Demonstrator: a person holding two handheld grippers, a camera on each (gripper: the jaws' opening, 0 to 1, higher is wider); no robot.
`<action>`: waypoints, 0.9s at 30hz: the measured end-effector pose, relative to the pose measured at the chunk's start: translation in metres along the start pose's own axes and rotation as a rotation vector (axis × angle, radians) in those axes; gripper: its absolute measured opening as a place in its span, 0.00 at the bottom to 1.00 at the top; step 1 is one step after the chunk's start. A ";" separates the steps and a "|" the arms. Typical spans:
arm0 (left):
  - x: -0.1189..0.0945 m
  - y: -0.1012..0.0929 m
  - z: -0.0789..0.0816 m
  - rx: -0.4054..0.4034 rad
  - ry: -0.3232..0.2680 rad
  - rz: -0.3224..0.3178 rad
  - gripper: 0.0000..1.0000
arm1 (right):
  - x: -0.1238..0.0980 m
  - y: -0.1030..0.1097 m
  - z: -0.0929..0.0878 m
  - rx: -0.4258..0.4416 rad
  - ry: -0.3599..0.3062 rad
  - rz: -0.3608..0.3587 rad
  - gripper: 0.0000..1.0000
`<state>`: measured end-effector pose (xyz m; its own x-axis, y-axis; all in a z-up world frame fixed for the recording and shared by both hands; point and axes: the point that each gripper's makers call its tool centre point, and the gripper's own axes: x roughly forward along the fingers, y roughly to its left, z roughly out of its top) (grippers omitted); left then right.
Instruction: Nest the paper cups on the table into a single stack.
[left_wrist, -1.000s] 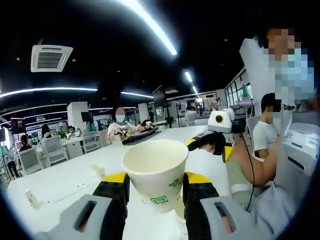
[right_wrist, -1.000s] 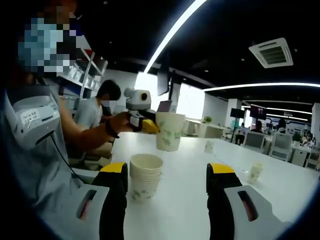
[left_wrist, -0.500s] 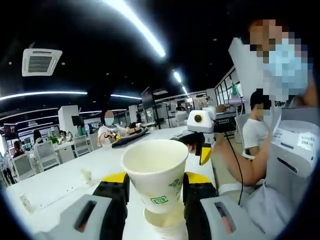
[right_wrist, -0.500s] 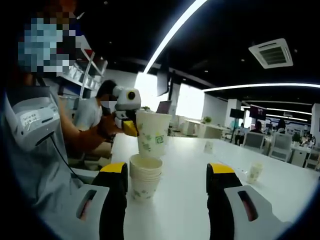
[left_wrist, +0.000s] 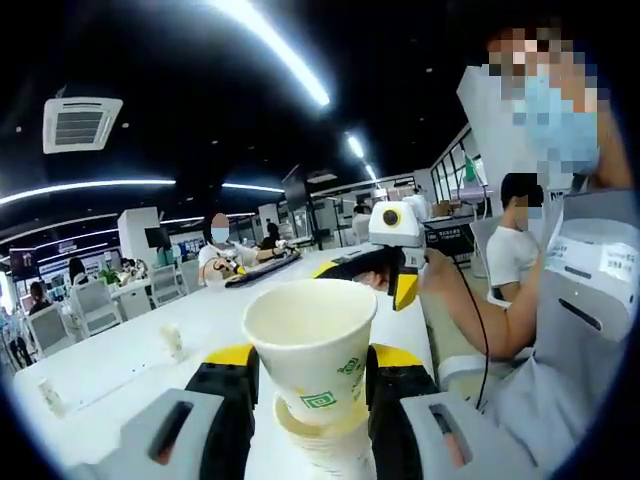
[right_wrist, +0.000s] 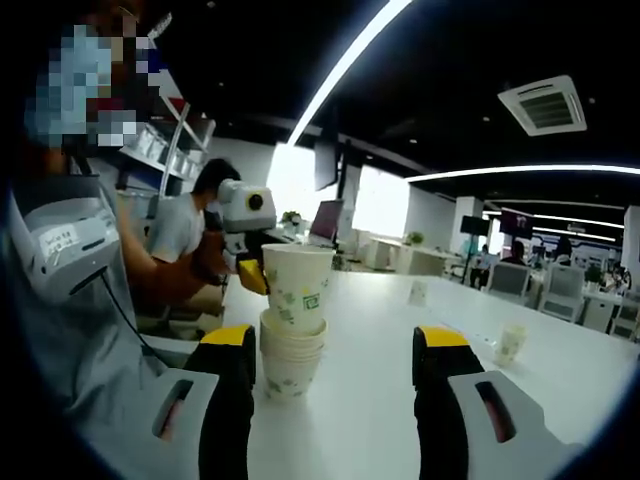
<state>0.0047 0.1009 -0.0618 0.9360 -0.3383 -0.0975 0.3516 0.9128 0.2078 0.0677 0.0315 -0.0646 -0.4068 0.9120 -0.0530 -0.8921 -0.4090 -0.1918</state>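
Cup (left_wrist: 312, 345) clamped in left tool (left_wrist: 306, 392), base hidden inside stack (right_wrist: 291, 358).

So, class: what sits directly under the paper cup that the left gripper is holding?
The stack of nested paper cups on the table. The held cup enters its top; how deep it sits is hidden inside the stack.

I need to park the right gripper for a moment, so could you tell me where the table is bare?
Bare table runs between the cup stack and the lone cup. It is crowded at the stack, where the left gripper holds a cup.
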 end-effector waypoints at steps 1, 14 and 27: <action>0.000 0.000 -0.001 -0.002 0.002 0.000 0.45 | 0.000 0.000 0.000 0.000 0.001 0.001 0.66; 0.003 0.001 -0.008 -0.013 0.008 0.012 0.45 | 0.000 0.000 -0.001 0.000 0.000 0.001 0.66; 0.006 0.001 -0.010 -0.018 0.008 0.022 0.46 | -0.004 -0.002 0.003 -0.006 -0.007 -0.008 0.66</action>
<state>0.0103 0.1016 -0.0720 0.9432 -0.3165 -0.1006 0.3306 0.9240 0.1924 0.0704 0.0280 -0.0612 -0.4013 0.9148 -0.0451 -0.8939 -0.4019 -0.1985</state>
